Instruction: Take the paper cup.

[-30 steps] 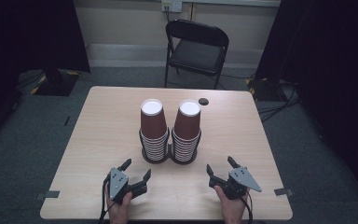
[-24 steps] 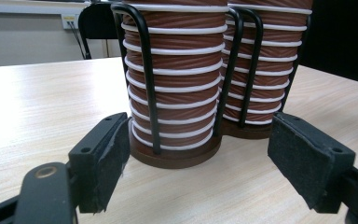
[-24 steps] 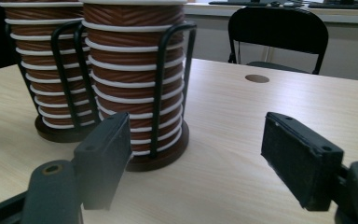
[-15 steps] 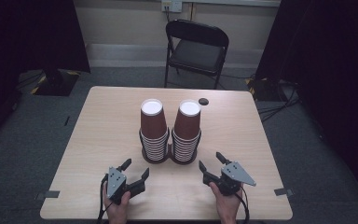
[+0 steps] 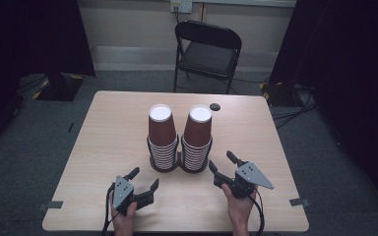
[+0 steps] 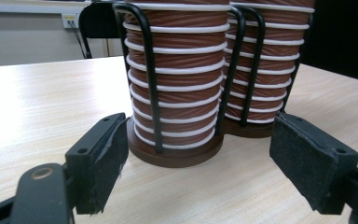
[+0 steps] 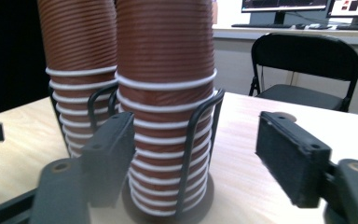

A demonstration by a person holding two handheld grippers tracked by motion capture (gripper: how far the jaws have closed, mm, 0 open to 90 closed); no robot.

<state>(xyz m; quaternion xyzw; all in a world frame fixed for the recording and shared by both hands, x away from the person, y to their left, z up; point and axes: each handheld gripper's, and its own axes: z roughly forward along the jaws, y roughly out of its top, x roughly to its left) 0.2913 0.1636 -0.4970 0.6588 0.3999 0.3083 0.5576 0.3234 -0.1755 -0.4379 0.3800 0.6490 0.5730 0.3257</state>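
Note:
Two tall stacks of brown ribbed paper cups, the left stack (image 5: 161,132) and the right stack (image 5: 198,135), stand upside down in a black wire holder (image 5: 179,158) at the table's middle. My left gripper (image 5: 145,178) rests low near the front edge, pointing at the left stack (image 6: 175,88). Its jaws (image 6: 196,154) have just been opening and stand wide with nothing between them. My right gripper (image 5: 220,160) is held above the table, close in front of the right stack (image 7: 165,93). Its jaws (image 7: 193,154) are apart and touch no cup.
The light wooden table (image 5: 103,128) has a small black disc (image 5: 215,106) near its far edge. A black folding chair (image 5: 206,49) stands behind the table. Dark curtains hang at both sides. Tape marks sit near the front corners.
My right gripper has risen and moved forward toward the right cup stack. The left gripper has stayed where it was.

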